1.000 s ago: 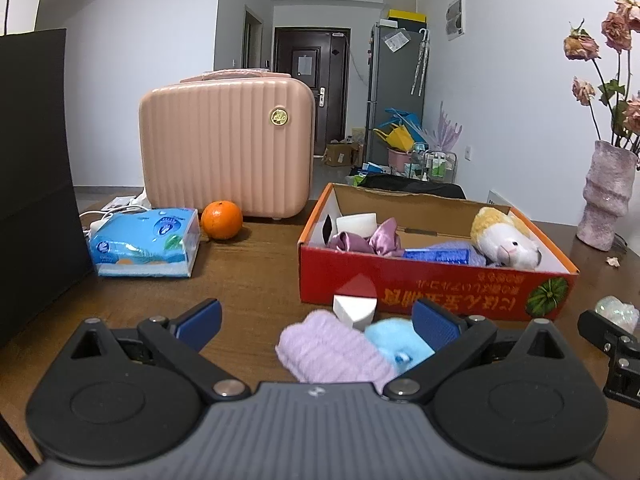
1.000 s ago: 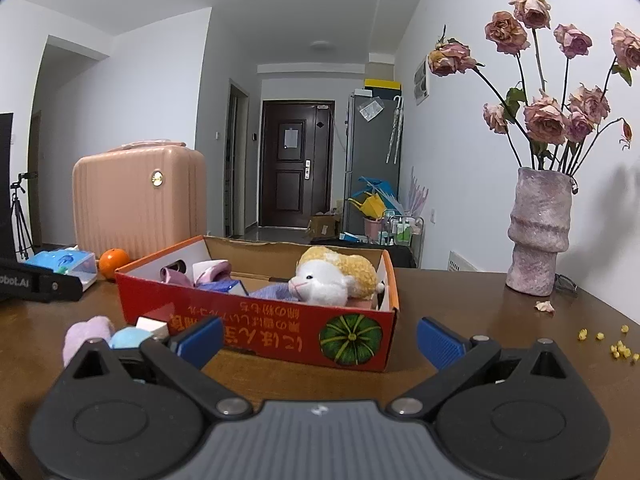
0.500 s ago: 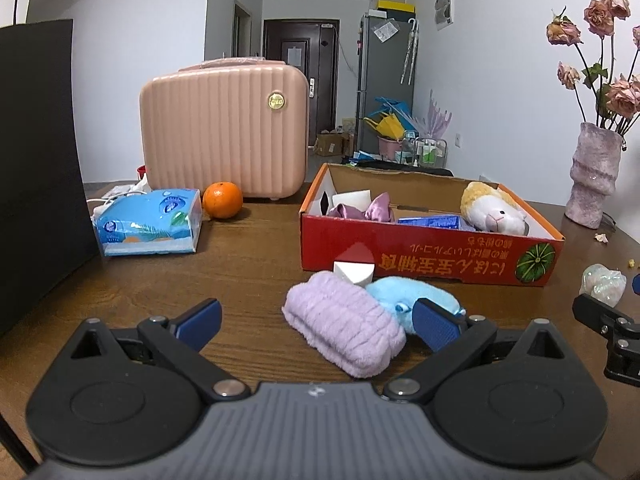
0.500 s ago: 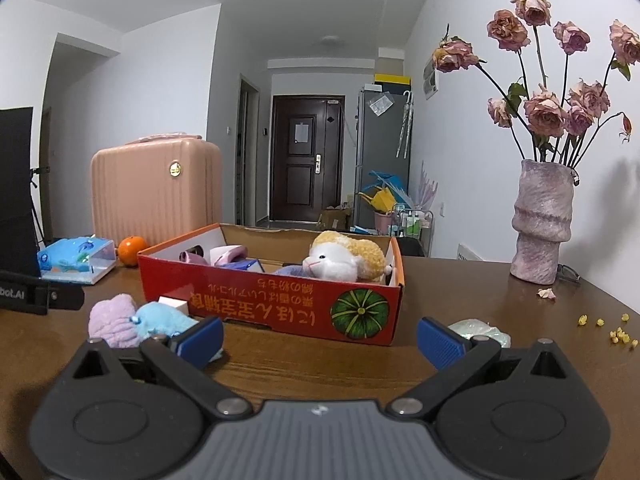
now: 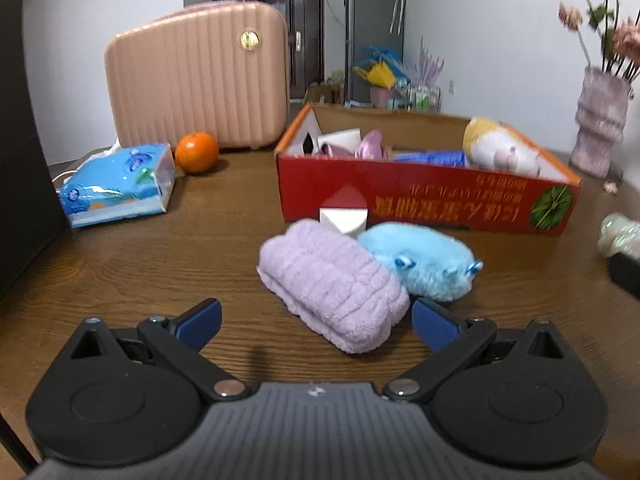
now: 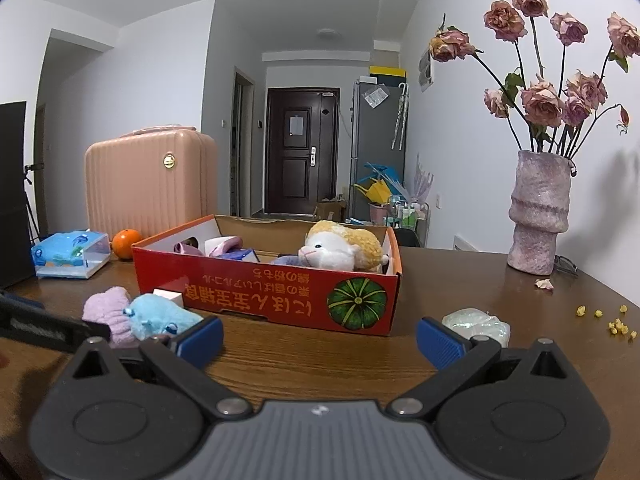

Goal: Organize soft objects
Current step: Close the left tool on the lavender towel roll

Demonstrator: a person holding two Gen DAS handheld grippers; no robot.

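Left gripper (image 5: pixel 316 322) wide, empty. Lilac towel roll (image 5: pixel 332 288) near table front edge to be straddled across short width, then closed.

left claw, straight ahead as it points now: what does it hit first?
Most likely the lilac fluffy roll, lying just ahead between the open left claw fingers, slightly right of centre. The blue plush touches it behind; depth uncertain.
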